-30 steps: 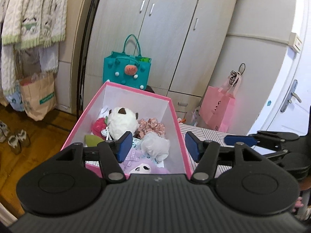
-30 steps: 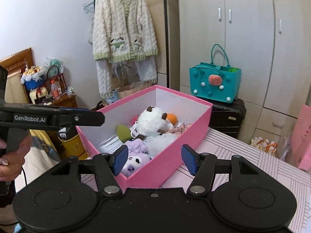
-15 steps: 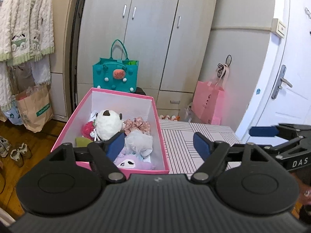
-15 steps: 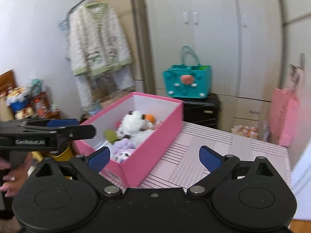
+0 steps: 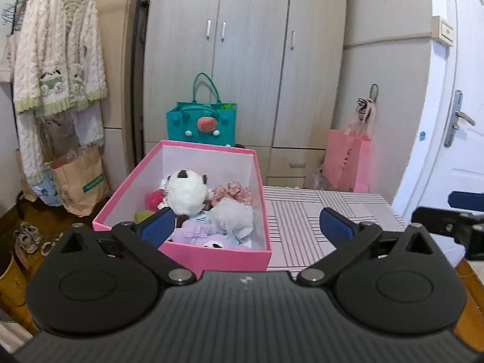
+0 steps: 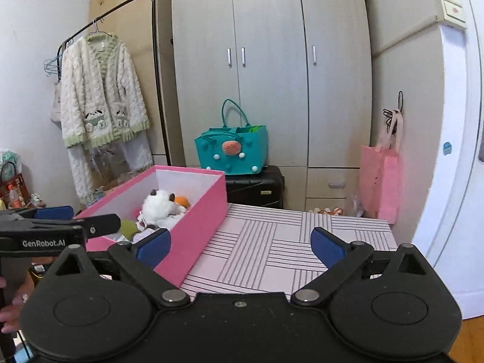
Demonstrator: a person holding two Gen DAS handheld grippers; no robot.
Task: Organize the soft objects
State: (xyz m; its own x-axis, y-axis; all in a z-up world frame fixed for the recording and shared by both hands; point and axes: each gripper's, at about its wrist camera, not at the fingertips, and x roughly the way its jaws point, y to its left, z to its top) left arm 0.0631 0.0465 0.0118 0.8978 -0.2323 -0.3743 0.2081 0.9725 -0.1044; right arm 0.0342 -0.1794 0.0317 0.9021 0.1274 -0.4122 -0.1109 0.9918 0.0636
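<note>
A pink box (image 5: 217, 255) stands on the left part of a striped pink table (image 5: 317, 211). It holds several soft toys: a white plush with dark ears (image 5: 186, 190), a purple plush (image 5: 196, 231), a white fluffy piece (image 5: 233, 216) and a pink frilly piece (image 5: 231, 192). My left gripper (image 5: 246, 227) is open and empty, pulled back in front of the box. My right gripper (image 6: 240, 243) is open and empty, back from the table's near edge. The box (image 6: 199, 227) and the white plush (image 6: 161, 204) show in the right wrist view.
A teal bag (image 5: 201, 125) sits on a black suitcase (image 6: 254, 186) behind the table, before a grey wardrobe (image 5: 248, 45). A pink paper bag (image 5: 348, 160) hangs at right by a white door (image 5: 453, 121). A cardigan (image 5: 57, 60) hangs at left over a brown paper bag (image 5: 78, 178).
Both grippers have pulled back and away from the box, and their jaws have opened wider. The box and toys look smaller and have not moved.
</note>
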